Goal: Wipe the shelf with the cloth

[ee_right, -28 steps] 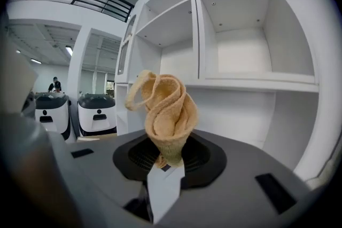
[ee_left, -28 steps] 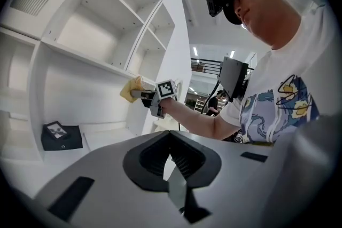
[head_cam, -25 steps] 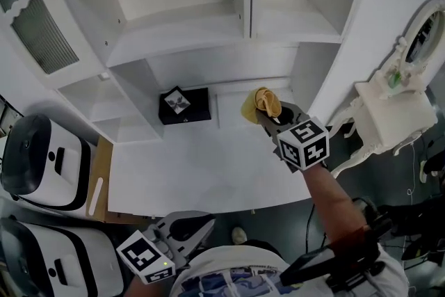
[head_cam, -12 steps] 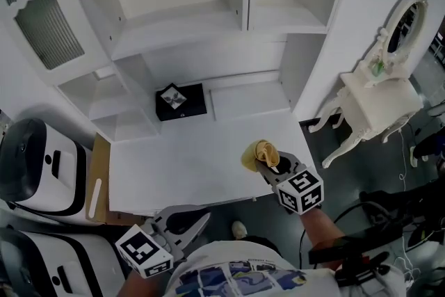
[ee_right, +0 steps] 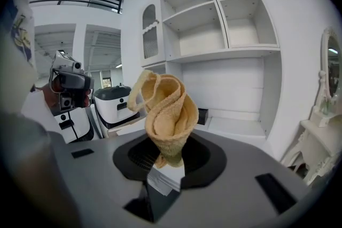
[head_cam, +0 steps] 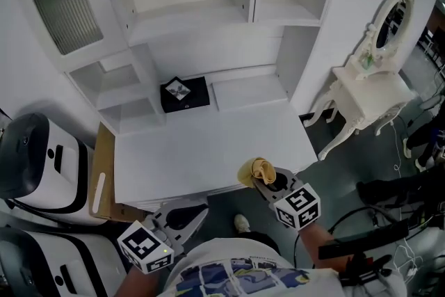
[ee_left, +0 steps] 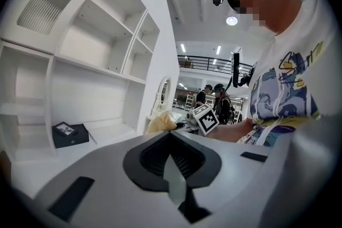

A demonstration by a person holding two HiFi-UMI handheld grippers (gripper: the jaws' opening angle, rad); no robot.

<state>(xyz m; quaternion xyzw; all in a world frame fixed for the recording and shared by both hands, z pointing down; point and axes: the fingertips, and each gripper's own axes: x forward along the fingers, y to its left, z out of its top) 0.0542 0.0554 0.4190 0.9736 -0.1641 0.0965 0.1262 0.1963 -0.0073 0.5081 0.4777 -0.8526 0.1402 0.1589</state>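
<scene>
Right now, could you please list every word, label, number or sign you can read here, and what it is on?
None can be read.
The black box bears a small emblem, too small to read.
The right gripper cube shows only a square marker pattern.
The cloth is plain.

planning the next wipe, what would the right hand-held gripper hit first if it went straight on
Likely the black box on the lower shelf, with the held cloth touching first; depth is unclear.

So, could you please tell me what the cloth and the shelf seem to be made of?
The cloth: yellow textile, probably knitted or woven cotton, given its coarse ribbed surface and soft folds. The shelf: matte white-painted wood or board; smooth, uniform, no clear grain.
</scene>
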